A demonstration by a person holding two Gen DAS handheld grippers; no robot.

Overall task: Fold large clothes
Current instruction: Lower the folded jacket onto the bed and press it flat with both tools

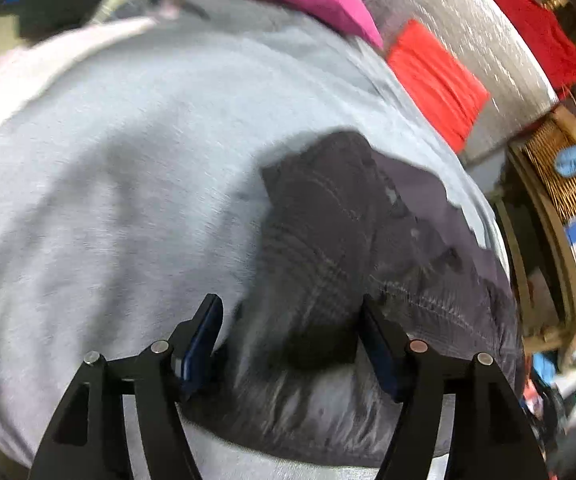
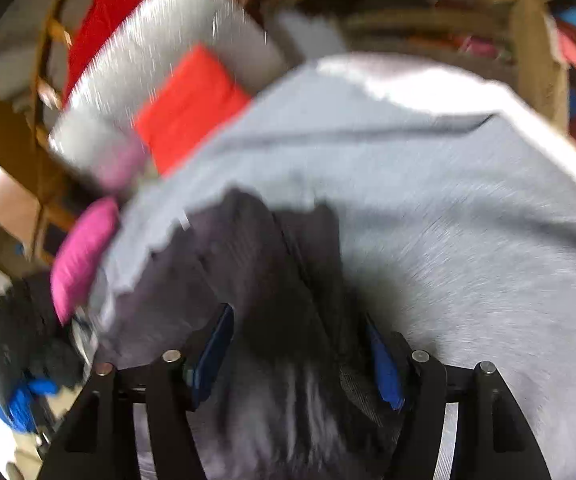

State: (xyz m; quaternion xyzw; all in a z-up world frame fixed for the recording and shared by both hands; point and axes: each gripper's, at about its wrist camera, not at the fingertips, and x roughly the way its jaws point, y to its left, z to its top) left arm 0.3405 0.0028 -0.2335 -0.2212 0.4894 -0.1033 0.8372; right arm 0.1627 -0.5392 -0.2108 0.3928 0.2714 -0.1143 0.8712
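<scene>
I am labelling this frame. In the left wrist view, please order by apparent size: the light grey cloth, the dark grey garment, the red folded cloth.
1. Light grey cloth
2. Dark grey garment, though it lies nearest the camera
3. Red folded cloth

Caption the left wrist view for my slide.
Left gripper open over a dark grey crumpled garment on pale grey cloth.

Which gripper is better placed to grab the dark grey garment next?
Probably the left gripper: the dark grey garment bunches between its open fingers, sharply seen. The right gripper view is blurred.
</scene>
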